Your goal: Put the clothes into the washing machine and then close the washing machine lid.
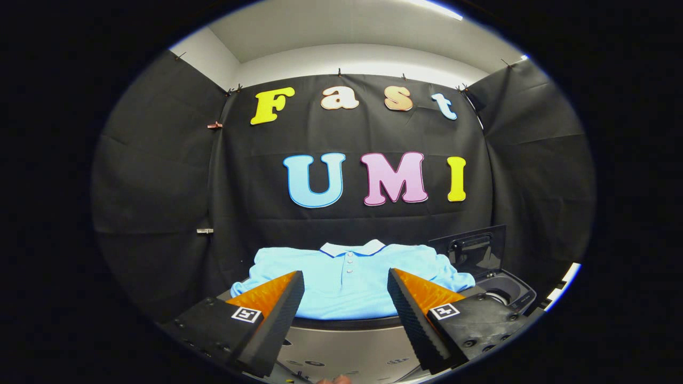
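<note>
- Shirt [349, 282] of light blue colour, with a white collar and buttons, lies flat and spread on the table [341, 349], just ahead of the fingers and reaching across the gap between them.
- Hand-held gripper [346, 290] is released: its 2 fingers stand wide apart, they hold nothing, and no finger touches the cloth.
- Washing machine [504, 293] stands to the right of the shirt, beyond the right finger. Its lid [472, 248] is raised and upright, so the round opening below it is free to receive the clothes.
- One sleeve of the shirt reaches close to the machine; if it touches the body of the machine I cannot tell.
- Step in hand, as I judge it: the approach to the shirt, before any grasp. Nothing of the task is done yet, because the shirt is outside the machine and the lid is open.
- Next move calls for lowering the fingers onto the cloth, 1 on each side of a fold, and pinching enough fabric so the whole shirt lifts.
- Risk, in my opinion: a thin pinch can slip, and a hanging sleeve can catch on the rim of the opening.
</note>
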Demonstrator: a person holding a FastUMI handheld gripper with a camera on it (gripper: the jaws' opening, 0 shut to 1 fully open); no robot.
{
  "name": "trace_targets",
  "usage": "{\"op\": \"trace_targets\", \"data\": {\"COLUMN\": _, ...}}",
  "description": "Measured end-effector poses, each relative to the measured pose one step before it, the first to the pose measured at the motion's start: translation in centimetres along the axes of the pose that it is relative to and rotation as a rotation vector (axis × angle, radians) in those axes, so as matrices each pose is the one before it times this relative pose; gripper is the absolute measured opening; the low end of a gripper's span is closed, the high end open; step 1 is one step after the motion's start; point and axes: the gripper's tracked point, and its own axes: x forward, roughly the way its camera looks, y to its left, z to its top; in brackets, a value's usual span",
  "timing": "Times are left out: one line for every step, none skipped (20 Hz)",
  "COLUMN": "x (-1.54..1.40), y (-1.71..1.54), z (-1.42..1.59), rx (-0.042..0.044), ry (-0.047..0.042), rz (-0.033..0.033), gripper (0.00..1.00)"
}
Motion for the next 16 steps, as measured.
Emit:
{"op": "trace_targets", "data": {"x": -0.105, "y": 0.001, "z": -0.031, "rx": 0.0003, "ry": 0.00098, "rz": -0.00145, "gripper": 0.98}}
{"op": "trace_targets", "data": {"x": -0.023, "y": 0.093, "z": 0.062, "rx": 0.003, "ry": -0.00229, "rz": 0.00204, "gripper": 0.98}}
{"op": "trace_targets", "data": {"x": 0.138, "y": -0.111, "z": -0.095, "rx": -0.00213, "ry": 0.00161, "rz": -0.00168, "gripper": 0.98}}
{"op": "trace_targets", "data": {"x": 0.048, "y": -0.039, "z": -0.031, "rx": -0.00444, "ry": 0.00072, "rz": -0.00098, "gripper": 0.98}}
{"op": "trace_targets", "data": {"x": -0.035, "y": 0.017, "z": 0.045, "rx": -0.00412, "ry": 0.00023, "rz": -0.00107, "gripper": 0.98}}
{"op": "trace_targets", "data": {"x": 0.009, "y": -0.171, "z": -0.222, "rx": -0.00212, "ry": 0.00374, "rz": -0.00219, "gripper": 0.98}}
{"op": "trace_targets", "data": {"x": 0.176, "y": -0.034, "z": -0.274, "rx": 0.00295, "ry": 0.00525, "rz": 0.00173, "gripper": 0.98}}
{"op": "trace_targets", "data": {"x": 0.062, "y": 0.168, "z": -0.002, "rx": 0.00259, "ry": 0.00117, "rz": 0.00351, "gripper": 0.98}}
{"op": "trace_targets", "data": {"x": 0.013, "y": 0.044, "z": -0.071, "rx": -0.00435, "ry": 0.00398, "rz": -0.0006, "gripper": 0.98}}
{"op": "trace_targets", "data": {"x": 0.049, "y": -0.06, "z": -0.004, "rx": -0.00789, "ry": 0.0019, "rz": -0.00162, "gripper": 0.98}}
{"op": "trace_targets", "data": {"x": -0.052, "y": 0.04, "z": -0.083, "rx": -0.00378, "ry": 0.00164, "rz": -0.00006, "gripper": 0.98}}
{"op": "trace_targets", "data": {"x": -0.042, "y": -0.024, "z": -0.187, "rx": 0.00127, "ry": 0.00334, "rz": 0.00239, "gripper": 0.98}}
{"op": "trace_targets", "data": {"x": 0.024, "y": 0.07, "z": -0.042, "rx": 0.0038, "ry": 0.0012, "rz": 0.00331, "gripper": 0.98}}
{"op": "trace_targets", "data": {"x": 0.082, "y": 0.01, "z": 0.03, "rx": 0.00106, "ry": 0.00002, "rz": -0.00012, "gripper": 0.98}}
{"op": "trace_targets", "data": {"x": -0.001, "y": -0.095, "z": 0.243, "rx": -0.00177, "ry": -0.00369, "rz": -0.00388, "gripper": 0.98}}
{"op": "trace_targets", "data": {"x": 0.189, "y": -0.061, "z": 0.366, "rx": 0.00001, "ry": -0.00526, "rz": -0.00203, "gripper": 0.98}}
